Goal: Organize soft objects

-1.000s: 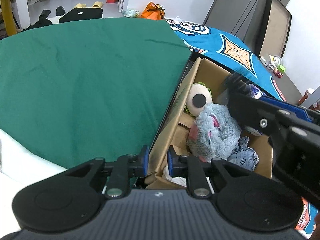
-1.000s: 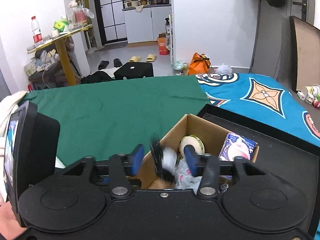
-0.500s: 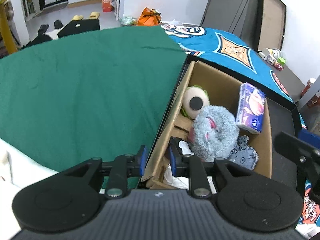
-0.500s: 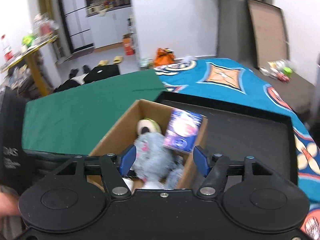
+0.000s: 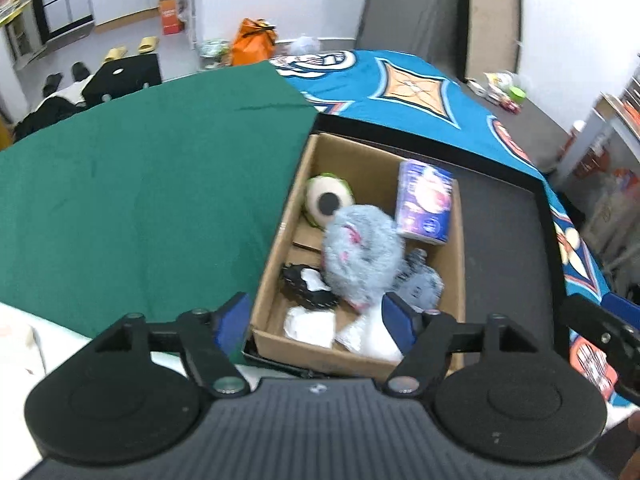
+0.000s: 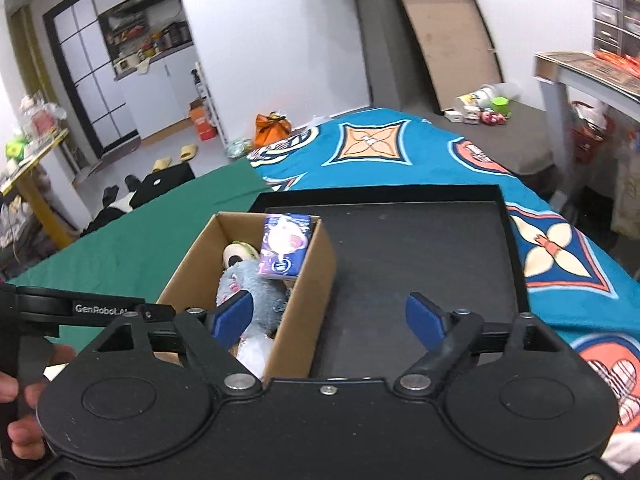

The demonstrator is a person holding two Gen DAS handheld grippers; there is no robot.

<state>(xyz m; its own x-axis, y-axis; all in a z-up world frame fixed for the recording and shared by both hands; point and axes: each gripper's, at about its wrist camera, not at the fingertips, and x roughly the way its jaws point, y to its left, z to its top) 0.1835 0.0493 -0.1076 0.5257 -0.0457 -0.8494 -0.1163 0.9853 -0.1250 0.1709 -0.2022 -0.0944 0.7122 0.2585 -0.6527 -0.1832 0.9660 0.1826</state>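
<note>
1. Two views show one open cardboard box (image 5: pixel 462 248) of soft things. In the left wrist view it sits at the left edge of a black tray (image 5: pixel 508 240), hard against the green cloth (image 5: pixel 140 200).
2. In that view, a grey plush toy (image 5: pixel 362 252) lies in the middle of the box, touching a white round plush with a black spot (image 5: pixel 326 200) toward the far left corner.
3. A purple tissue pack (image 5: pixel 426 206) leans against the box's right wall, just beside the grey plush.
4. A black-and-white soft item (image 5: pixel 308 284) lies against the left wall; a grey patterned cloth (image 5: pixel 420 286) lies by the right wall, and white crumpled pieces (image 5: pixel 312 320) lie along the near wall.
5. The left gripper (image 5: pixel 316 320) hangs over the near end of the box with its blue-tipped jaws spread wide, holding nothing.
6. In the right wrist view, the cardboard box (image 6: pixel 316 288) stands at the left side of the black tray (image 6: pixel 420 248), which lies on a blue patterned blanket (image 6: pixel 400 148).
7. The grey plush toy (image 6: pixel 250 288) fills the box's middle, the tissue pack (image 6: pixel 286 250) stands at the far right corner, and the white round plush (image 6: pixel 238 254) peeks out beside it.
8. The right gripper (image 6: pixel 330 316) is wide apart and empty; its left finger is over the box, its right over bare tray.
9. The left gripper's body (image 6: pixel 60 310) shows at the left edge.
</note>
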